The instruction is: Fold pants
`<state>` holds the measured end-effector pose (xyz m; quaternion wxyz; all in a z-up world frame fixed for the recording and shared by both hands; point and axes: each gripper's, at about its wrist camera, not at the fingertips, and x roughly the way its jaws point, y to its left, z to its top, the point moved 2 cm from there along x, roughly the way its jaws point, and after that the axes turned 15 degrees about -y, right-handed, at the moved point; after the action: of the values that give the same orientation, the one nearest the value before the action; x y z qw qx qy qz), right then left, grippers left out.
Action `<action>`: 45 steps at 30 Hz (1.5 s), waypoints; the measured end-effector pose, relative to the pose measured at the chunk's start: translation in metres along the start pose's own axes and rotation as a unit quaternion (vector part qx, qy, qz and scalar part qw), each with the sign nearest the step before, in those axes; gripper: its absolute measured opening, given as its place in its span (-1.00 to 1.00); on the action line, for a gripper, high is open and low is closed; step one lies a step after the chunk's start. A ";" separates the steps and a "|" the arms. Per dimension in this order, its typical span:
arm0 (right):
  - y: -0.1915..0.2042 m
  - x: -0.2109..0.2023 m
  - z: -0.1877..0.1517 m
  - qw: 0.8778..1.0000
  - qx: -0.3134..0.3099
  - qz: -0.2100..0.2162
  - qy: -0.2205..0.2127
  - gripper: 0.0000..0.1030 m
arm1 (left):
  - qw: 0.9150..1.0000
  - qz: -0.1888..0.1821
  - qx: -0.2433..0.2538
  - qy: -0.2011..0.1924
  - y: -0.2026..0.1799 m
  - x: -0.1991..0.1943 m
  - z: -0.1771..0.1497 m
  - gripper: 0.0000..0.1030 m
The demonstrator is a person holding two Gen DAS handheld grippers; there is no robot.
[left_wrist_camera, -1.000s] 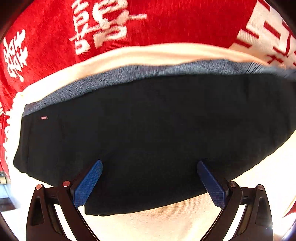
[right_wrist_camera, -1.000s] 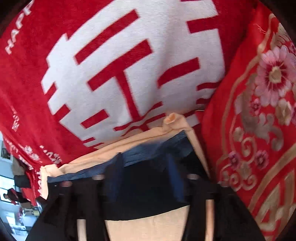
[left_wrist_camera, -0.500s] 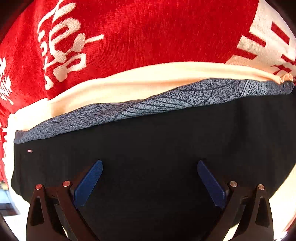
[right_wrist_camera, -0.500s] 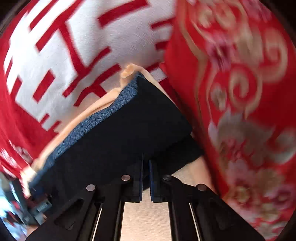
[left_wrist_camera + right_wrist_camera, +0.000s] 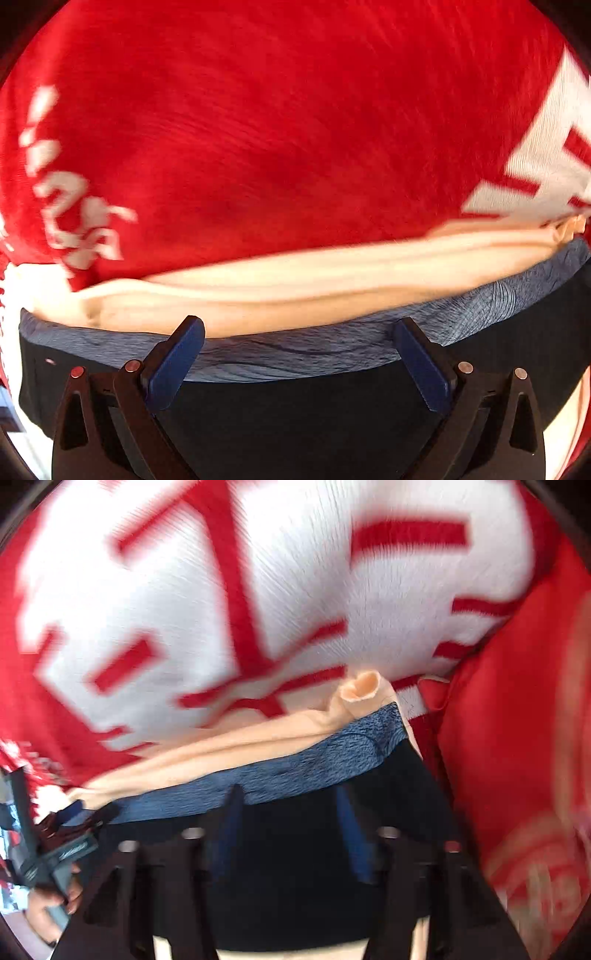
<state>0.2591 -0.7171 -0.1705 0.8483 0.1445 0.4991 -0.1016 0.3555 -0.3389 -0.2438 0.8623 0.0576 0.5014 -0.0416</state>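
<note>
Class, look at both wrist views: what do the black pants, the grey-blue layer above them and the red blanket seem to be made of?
Black pants: smooth matte fabric, probably a knit; no weave shows.
Grey-blue layer: heathered, speckled knit with fine dark lines, likely stretchy jersey.
Red blanket: soft, fuzzy plush or terry, with a brushed nap and ribbed white lettering; motion blur leaves this uncertain.

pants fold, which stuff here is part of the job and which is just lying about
Part of the job:
- black pants
- left gripper, jaws open
- right gripper, jaws open

Just lying about:
- blue-grey garment
- peach garment
- red and white blanket
- red floral cloth
</note>
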 end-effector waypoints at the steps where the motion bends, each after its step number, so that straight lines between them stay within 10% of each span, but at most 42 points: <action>1: -0.015 0.001 -0.005 1.000 0.029 -0.009 0.004 -0.81 | 1.000 0.000 0.007 0.007 -0.006 0.004 -0.005 1.00; 3: -0.029 -0.025 -0.014 0.998 0.056 -0.015 -0.018 -0.73 | 1.000 0.002 0.009 -0.001 -0.009 0.001 -0.014 1.00; 6: -0.036 -0.068 -0.048 0.996 0.084 0.023 -0.032 0.07 | 1.000 -0.007 0.000 -0.008 -0.006 -0.010 -0.030 1.00; 11: -0.049 -0.062 -0.084 0.988 0.151 0.001 -0.020 0.05 | 1.000 -0.001 0.001 -0.013 -0.016 -0.013 -0.036 1.00; 12: -0.046 -0.054 -0.080 0.988 0.155 0.011 -0.026 -0.13 | 1.000 -0.002 0.001 -0.013 -0.017 -0.013 -0.035 1.00; 13: -0.045 -0.050 -0.077 0.989 0.148 0.017 -0.025 -0.86 | 1.000 -0.005 0.002 -0.013 -0.024 -0.013 -0.035 1.00; 20: -0.047 -0.076 -0.087 0.992 0.116 -0.039 0.007 -0.43 | 1.000 0.000 0.020 0.006 -0.034 -0.022 -0.030 1.00; 25: -0.012 -0.102 -0.064 0.997 0.047 0.038 -0.055 -0.40 | 1.000 -0.007 -0.001 -0.013 -0.030 -0.039 -0.020 1.00; 28: 0.003 -0.065 -0.044 0.997 0.011 0.053 -0.046 -0.04 | 1.000 0.006 -0.005 0.011 -0.029 -0.017 -0.027 1.00; 35: -0.020 -0.059 -0.044 0.997 0.060 -0.019 -0.034 -0.21 | 1.000 0.010 0.012 0.006 -0.010 -0.024 -0.019 1.00; 40: 0.016 -0.090 -0.083 0.991 0.094 0.097 0.015 -0.16 | 0.999 0.039 0.000 0.017 0.049 -0.057 -0.044 1.00; 45: 0.129 -0.098 -0.162 0.954 0.110 0.258 0.103 -0.08 | 0.997 0.077 -0.001 0.014 0.140 -0.091 -0.078 1.00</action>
<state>0.1200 -0.5366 -0.1406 0.7684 0.3703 0.5154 0.0825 0.2615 -0.1881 -0.1949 0.8559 0.0954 0.5076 0.0262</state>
